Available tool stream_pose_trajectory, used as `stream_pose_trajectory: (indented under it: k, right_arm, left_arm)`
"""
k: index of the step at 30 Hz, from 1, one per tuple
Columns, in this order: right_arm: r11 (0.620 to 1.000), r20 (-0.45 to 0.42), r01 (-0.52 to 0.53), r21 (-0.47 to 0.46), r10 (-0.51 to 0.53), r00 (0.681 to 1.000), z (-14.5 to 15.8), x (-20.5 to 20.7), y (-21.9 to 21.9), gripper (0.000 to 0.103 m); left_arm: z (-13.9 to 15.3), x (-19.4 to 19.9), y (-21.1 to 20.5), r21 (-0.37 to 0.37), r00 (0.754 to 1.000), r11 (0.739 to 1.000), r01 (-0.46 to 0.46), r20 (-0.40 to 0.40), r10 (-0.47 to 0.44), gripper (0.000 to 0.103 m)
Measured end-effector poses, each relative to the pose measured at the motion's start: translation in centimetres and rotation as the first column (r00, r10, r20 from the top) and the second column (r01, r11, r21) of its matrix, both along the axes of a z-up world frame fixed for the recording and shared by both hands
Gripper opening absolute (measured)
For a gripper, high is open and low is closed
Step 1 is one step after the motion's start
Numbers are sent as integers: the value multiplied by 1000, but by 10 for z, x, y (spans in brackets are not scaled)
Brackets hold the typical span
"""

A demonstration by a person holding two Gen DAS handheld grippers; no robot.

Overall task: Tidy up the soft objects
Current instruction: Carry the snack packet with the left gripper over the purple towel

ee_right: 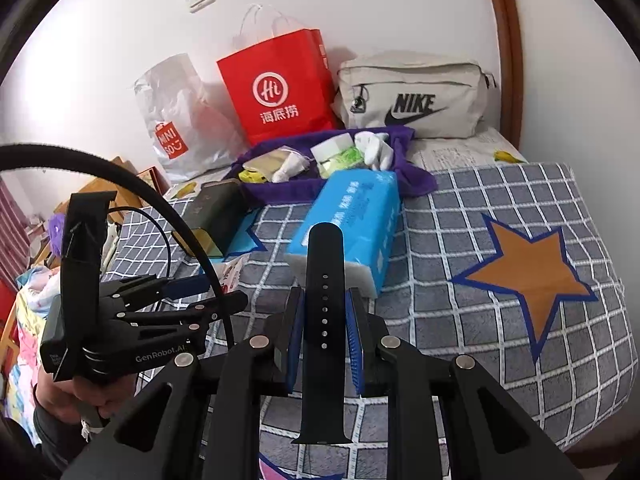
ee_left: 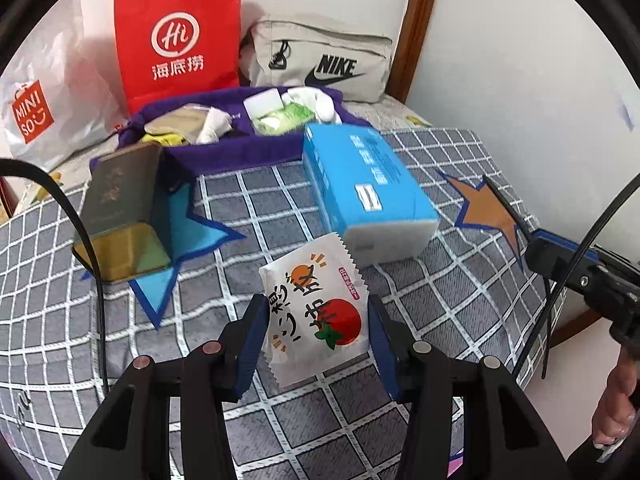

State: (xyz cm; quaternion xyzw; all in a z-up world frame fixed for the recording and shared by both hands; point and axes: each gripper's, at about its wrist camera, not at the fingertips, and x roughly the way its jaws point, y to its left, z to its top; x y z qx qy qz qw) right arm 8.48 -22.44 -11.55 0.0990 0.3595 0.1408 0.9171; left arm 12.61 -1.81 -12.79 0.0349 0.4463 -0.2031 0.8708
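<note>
Left wrist: white tomato-printed snack packet

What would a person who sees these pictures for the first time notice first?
The left gripper holds a white snack packet printed with tomatoes, and the right gripper is shut on a black watch strap standing upright. Just beyond them a blue tissue pack lies on the grey checked blanket, with a red paper bag against the wall behind.
</note>
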Motion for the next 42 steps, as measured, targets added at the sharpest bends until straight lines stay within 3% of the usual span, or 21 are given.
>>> stream_pose_trajectory:
  k: [14, 25, 42]
  right_arm:
    - [998, 17, -61, -10, 61, 998, 28, 32, 21, 21]
    - [995, 20, -102, -7, 102, 995, 42, 80, 39, 21]
    - [996, 40, -94, -1, 94, 995, 58, 160, 36, 21]
  left_arm:
    - [39, 25, 16, -22, 999, 999, -24, 46, 25, 47]
    - [62, 64, 31, -19, 996, 999, -49, 69, 50, 47]
    - [75, 133, 29, -21, 994, 998, -66, 88, 68, 47]
